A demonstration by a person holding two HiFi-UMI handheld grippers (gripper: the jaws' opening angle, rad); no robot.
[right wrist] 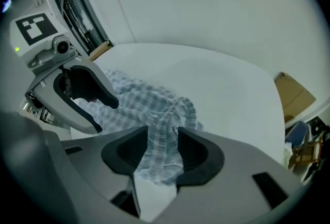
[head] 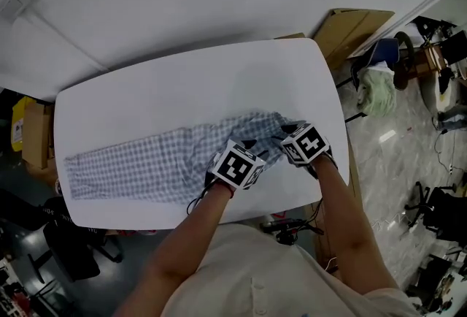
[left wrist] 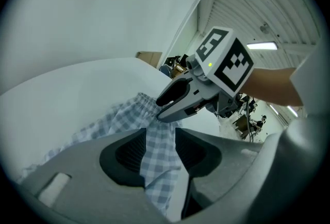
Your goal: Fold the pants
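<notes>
Head view puts the pants stretched along the near half of the white table. The legs run off toward the left end, and the gathered waistband is bunched up at the right, just under both hands.

I read this step as setting the waist end down before the fold proper. The left gripper has its jaws standing moderately apart with a strip of checked cloth filling the gap. The right gripper is spread wider, with the elastic of the waistband between its pads. Neither looks clamped to me.

To do this well, I would let the fabric drop free of both pads before lifting. I would come away straight up so nothing drags the elastic, and then flatten the ruck by the waist. Otherwise any fold made over it will come out crooked.

From above, the marker cubes cover both sets of jaws and the corner of cloth beneath them. I can't tell whether a pad brushes the fabric, or whether the two legs lie squarely over each other. The lower hem is too small to judge.
</notes>
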